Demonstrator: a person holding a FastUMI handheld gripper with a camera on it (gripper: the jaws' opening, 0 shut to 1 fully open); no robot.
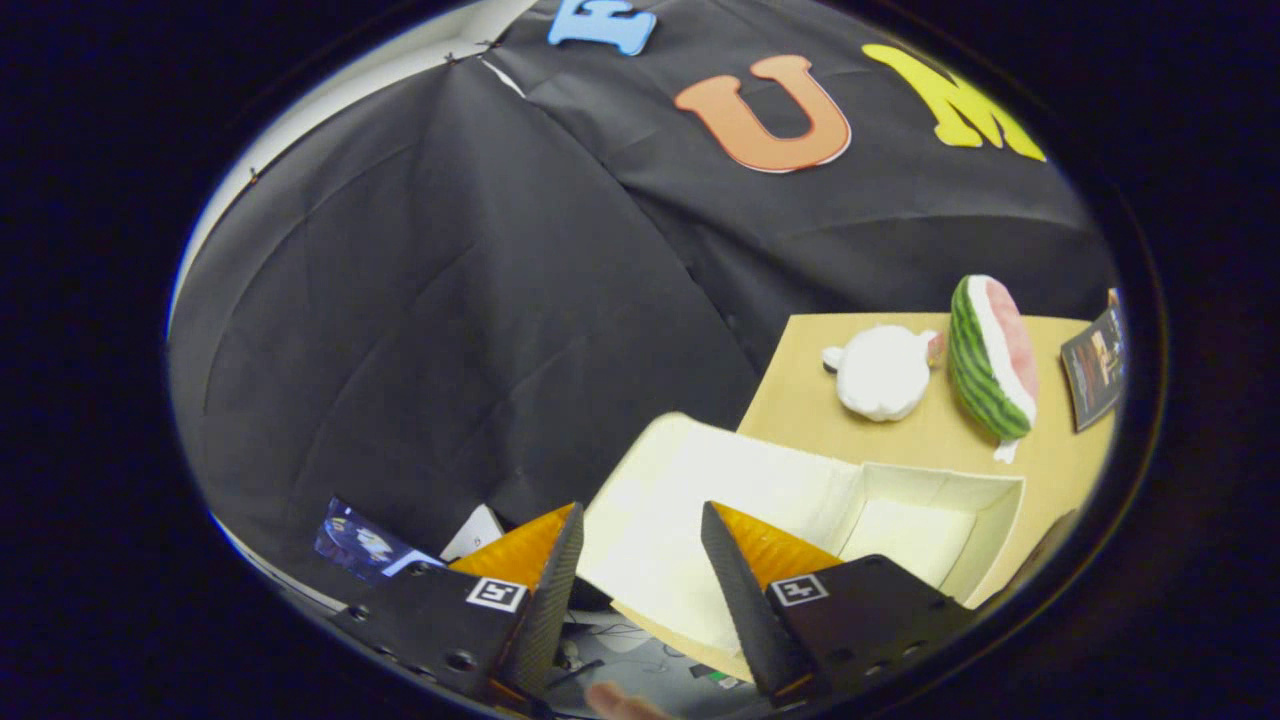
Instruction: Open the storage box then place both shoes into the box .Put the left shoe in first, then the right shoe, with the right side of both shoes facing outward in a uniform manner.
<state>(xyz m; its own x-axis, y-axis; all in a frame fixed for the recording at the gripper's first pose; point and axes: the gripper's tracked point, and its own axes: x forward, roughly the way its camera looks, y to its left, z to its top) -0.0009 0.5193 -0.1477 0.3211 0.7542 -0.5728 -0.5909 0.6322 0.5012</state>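
The cream storage box stands open on the wooden table, just ahead of the right finger. Its lid is folded back and lies flat, reaching out past the table's edge. My gripper is open, its fingers wide apart. The lid's near part shows in the gap between the two fingertips, and I cannot tell whether either finger touches it. The part of the box's inside that I see holds nothing.
Beyond the box on the table lie a white plush toy, a watermelon-slice plush and a dark booklet. A blue card sits low beside the left finger. A person's fingertip shows beneath the gripper.
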